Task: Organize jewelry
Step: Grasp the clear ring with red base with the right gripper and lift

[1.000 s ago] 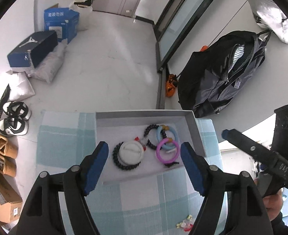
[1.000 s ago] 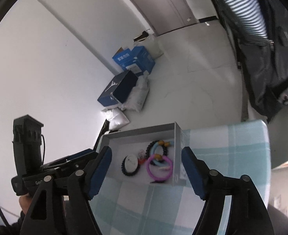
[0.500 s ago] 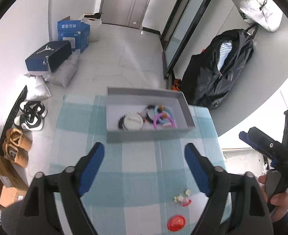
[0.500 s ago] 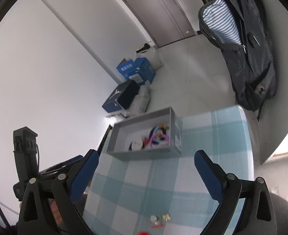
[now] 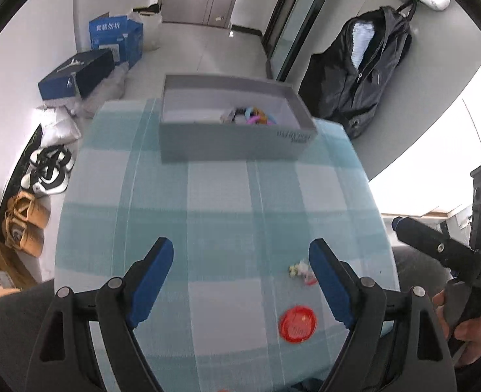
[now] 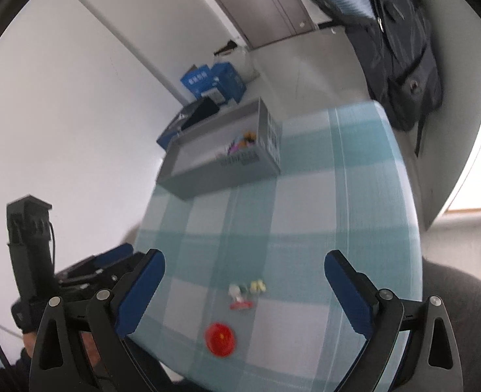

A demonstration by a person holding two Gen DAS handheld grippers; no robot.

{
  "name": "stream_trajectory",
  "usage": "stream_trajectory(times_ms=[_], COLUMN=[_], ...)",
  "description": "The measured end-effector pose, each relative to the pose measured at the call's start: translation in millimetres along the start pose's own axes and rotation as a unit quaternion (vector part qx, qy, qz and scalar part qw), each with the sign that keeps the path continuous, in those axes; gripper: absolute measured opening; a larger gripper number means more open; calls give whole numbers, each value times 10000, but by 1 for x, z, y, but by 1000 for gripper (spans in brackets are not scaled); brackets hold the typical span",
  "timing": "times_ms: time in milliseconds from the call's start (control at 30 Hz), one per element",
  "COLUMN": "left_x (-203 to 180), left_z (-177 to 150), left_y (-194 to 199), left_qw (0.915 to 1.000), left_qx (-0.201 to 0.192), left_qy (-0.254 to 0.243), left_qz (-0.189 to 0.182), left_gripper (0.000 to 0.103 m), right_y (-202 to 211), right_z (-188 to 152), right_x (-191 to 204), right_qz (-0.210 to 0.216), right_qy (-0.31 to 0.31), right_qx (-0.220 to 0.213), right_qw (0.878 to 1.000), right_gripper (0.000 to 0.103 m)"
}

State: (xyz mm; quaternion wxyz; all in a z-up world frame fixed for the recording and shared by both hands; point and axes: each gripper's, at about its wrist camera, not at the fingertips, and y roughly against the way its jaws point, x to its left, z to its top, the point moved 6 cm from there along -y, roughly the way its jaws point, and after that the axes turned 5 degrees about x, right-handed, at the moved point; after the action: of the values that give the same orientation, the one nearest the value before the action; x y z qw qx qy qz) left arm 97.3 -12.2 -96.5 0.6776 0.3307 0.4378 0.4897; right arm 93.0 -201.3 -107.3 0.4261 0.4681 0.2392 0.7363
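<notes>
Both tongs [image 5: 240,261] [image 6: 243,271] gape empty over a small pale-and-red charm bracelet [image 6: 245,294] beside a red disc [image 6: 220,338].

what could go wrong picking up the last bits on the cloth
The small charm cluster is tiny and lies flat on the checked cloth, so wide-open fingers may pinch cloth or miss it. The red disc lies close by and could get knocked. Both sit near the table's front edge.

Checked tablecloth [image 5: 220,196]: grey box [image 5: 233,145], red disc [image 5: 297,324], charms [image 5: 300,269].
</notes>
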Motion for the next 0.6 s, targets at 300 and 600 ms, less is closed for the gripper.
stream_trajectory(times_ms=[300, 600], left_x=[9, 20], left_z=[-28, -39], left_y=[-9, -14], left_qw=[9996, 9984], left_qx=[248, 465], left_qy=[116, 309], left_qz=[101, -101], left_gripper=[82, 82], right_y=[-36, -66], right_z=[-42, -45], right_x=[-4, 10], right_qz=[-8, -104], right_qy=[36, 364], right_qx=[640, 917], right_qw=[9979, 9951], right_gripper=[94, 73])
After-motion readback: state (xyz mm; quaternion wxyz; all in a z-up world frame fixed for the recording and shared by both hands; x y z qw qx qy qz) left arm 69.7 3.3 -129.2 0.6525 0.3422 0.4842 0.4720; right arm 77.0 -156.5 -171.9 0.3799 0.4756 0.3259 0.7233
